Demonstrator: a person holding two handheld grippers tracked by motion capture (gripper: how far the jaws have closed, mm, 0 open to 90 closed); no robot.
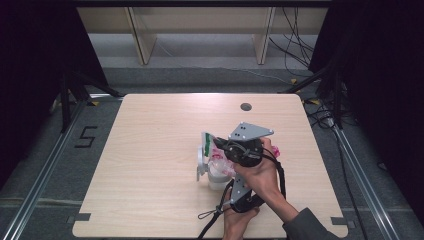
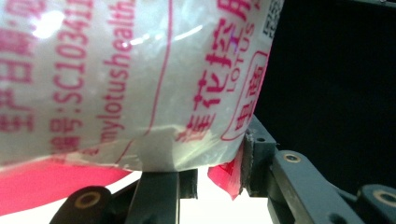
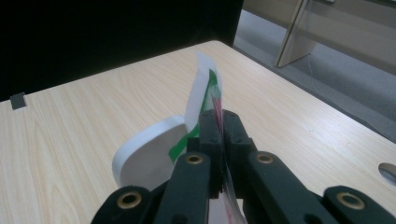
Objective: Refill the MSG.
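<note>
Bag held by both grippers over a white cup, right of table centre.
The left gripper [image 1: 239, 199], low at the table's near edge, is clamped on the pink-printed plastic bag [image 2: 130, 84]. The bag's green-marked top edge [image 3: 205, 93] is pinched flat by the right gripper [image 3: 219, 122], above the white cup [image 1: 216, 175].

In the high view the right hand [image 1: 260, 170] and right gripper [image 1: 235, 150] cover most of the bag [image 1: 218, 159]. In the left gripper view the bag [image 2: 130, 79] is cut off at the top and left edges, its print blurred in places.
</note>
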